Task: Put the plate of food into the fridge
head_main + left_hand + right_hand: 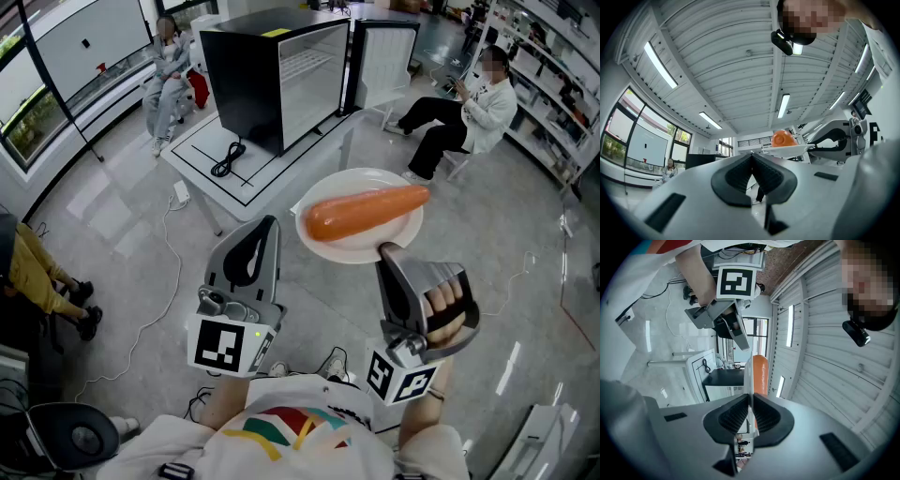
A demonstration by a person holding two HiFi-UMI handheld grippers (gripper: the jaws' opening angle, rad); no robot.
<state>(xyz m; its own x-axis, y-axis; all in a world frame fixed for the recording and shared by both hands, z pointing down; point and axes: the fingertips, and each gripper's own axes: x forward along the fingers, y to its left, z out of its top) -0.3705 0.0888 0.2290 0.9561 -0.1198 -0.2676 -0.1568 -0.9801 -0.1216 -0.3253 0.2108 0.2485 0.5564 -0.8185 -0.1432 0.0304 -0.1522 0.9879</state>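
A white plate (349, 240) carries a long orange piece of food (366, 210) and hangs in the air in front of me. My right gripper (386, 249) is shut on the plate's near rim. In the right gripper view the plate (748, 376) shows edge-on between the pads, with the food (760, 373) beyond it. My left gripper (270, 223) is shut with nothing in it, to the left of the plate and apart from it. The black fridge (272, 75) stands on a white table (211, 150) ahead, with its door (384, 58) swung open to the right.
A black cable (228, 159) lies on the table in front of the fridge. One person sits behind the table at the back left (167, 75), another on a chair at the right (469, 108). Someone's legs (37, 272) show at the left edge. Shelves line the right wall.
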